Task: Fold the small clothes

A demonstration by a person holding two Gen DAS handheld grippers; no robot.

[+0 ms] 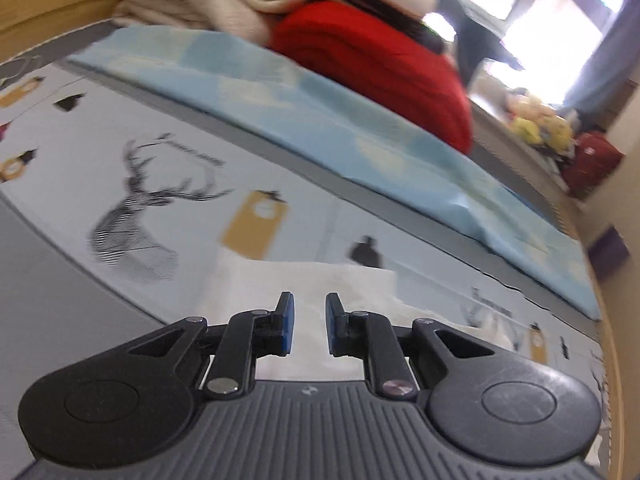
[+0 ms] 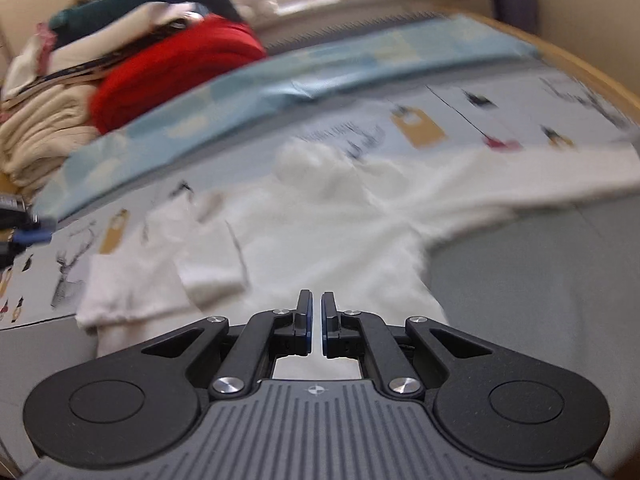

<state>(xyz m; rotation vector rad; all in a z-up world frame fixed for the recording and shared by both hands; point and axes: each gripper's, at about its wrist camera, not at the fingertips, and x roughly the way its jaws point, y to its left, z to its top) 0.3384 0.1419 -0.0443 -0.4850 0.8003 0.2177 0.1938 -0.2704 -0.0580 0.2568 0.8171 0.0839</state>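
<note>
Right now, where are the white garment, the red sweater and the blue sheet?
White garment (image 2: 328, 248): right wrist view, on its flat middle panel.
Red sweater (image 1: 372, 68): left wrist view, on the folded front face.
Blue sheet (image 1: 320, 120): left wrist view, on its flat top surface.

Both grippers, left (image 1: 310, 328) and right (image 2: 316, 326), look alike: black linkage arms w/ silver screws, blue pads on the jaws, round black pivot discs, ribbed grey housing w/ small crosshair mark.
</note>
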